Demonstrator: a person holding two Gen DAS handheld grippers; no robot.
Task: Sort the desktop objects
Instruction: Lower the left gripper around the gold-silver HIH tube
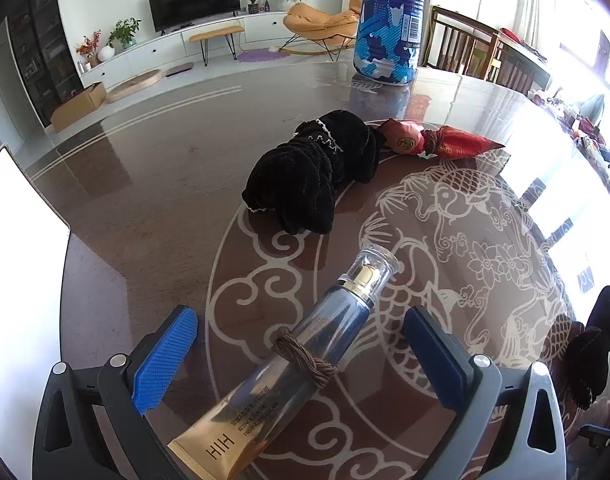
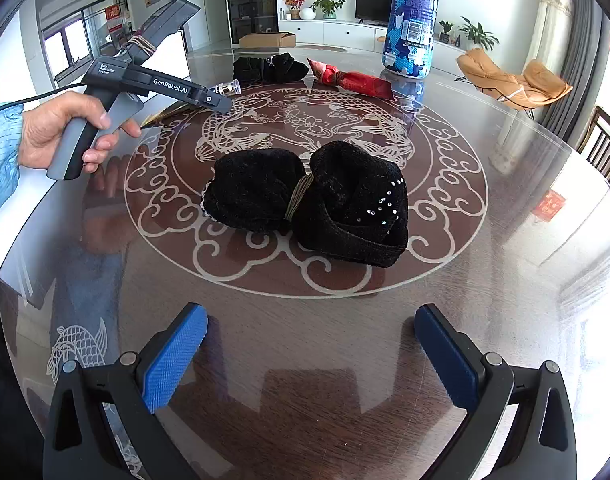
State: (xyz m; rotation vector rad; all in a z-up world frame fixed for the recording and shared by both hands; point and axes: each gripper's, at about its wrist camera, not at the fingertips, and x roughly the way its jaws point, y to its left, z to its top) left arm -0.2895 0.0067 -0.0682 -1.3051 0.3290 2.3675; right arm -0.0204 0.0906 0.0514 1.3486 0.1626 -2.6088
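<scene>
A gold and dark-blue cream tube (image 1: pixel 305 344) with a clear cap and a brown hair tie around it lies on the glass table (image 1: pixel 145 200). It sits between the wide-apart fingers of my left gripper (image 1: pixel 301 320), which is open and not touching it. Beyond it lie a black velvet bundle (image 1: pixel 317 172) and a red wrapped packet (image 1: pixel 437 142). My right gripper (image 2: pixel 311 356) is open over bare glass. A second black velvet bundle (image 2: pixel 309 200), tied with a tan band, lies ahead of it. A hand holds the left gripper (image 2: pixel 219 102) at far left.
A tall blue patterned can (image 1: pixel 391 20) stands at the far side of the round table, also seen as the can (image 2: pixel 413 20). A white flat box (image 1: pixel 21 280) sits at the left edge. Wooden chairs (image 1: pixel 465 48) stand behind the table.
</scene>
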